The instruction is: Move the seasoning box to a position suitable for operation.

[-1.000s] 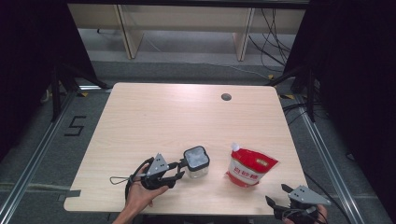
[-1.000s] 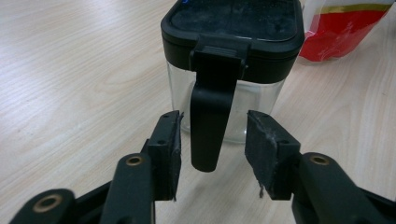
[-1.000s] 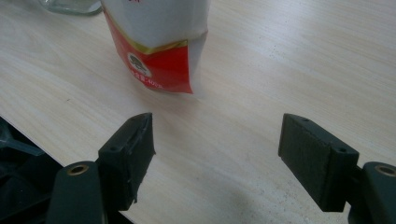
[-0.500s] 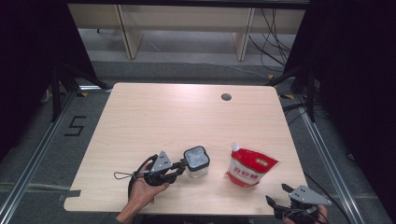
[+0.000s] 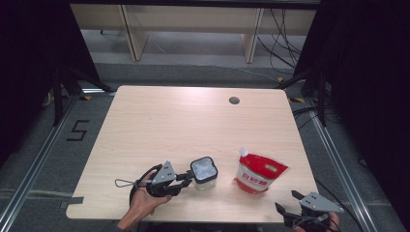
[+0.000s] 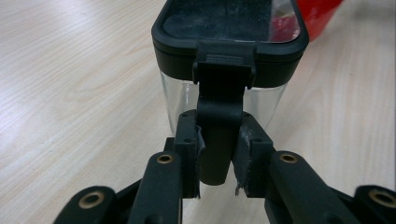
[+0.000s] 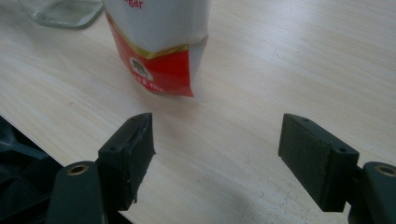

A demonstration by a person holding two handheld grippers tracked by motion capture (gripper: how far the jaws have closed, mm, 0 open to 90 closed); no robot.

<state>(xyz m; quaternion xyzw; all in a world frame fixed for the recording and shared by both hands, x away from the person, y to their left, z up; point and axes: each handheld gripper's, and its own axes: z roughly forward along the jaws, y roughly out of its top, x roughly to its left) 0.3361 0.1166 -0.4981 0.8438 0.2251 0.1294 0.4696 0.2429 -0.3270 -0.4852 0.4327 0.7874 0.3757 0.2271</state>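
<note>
Black-lidded clear container (image 6: 224, 88) stands beside the red-and-white pouch (image 5: 258, 172); left gripper (image 6: 219, 158) has just closed on its latch tab (image 6: 219, 130); right gripper (image 7: 215, 154) gapes wide, holding nothing

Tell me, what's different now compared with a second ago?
The left gripper has just been closing its jaws, and its pads now pinch the black latch tab that hangs from the lid of the clear container. The hand itself barely shifted. The container, the red and white pouch and the open right gripper near the table's front edge stayed where they were.
</note>
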